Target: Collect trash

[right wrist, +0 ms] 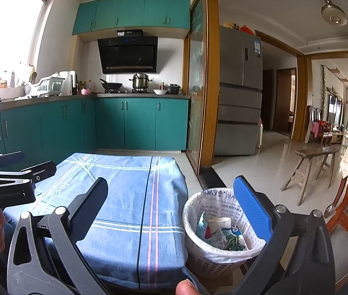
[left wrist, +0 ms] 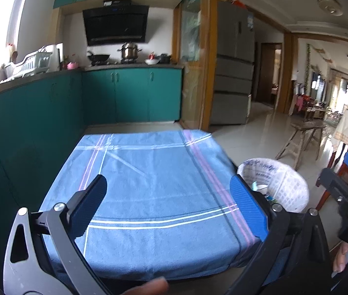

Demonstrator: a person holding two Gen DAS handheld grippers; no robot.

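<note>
Beside the cloth-covered table [right wrist: 124, 196] my trash basket [right wrist: 223, 255] stands upright, mouth up, contents jumbled, while my left gripper [left wrist: 171, 204] and right gripper [right wrist: 174, 206] gape empty.

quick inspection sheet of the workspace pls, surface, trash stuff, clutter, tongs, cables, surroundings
surface: table under a blue striped cloth, nothing lying on it
job's things: lined bin on the floor at the table's right, holding a white cup, wrappers and green scraps
clutter: nothing seen on the cloth
grippers: left tongs open and empty over the cloth; right tongs open and empty, straddling the table edge and bin
cables: nothing seen
surroundings: teal cabinets, hob with pots, fridge, wooden stool, wooden chair at the right edge
</note>
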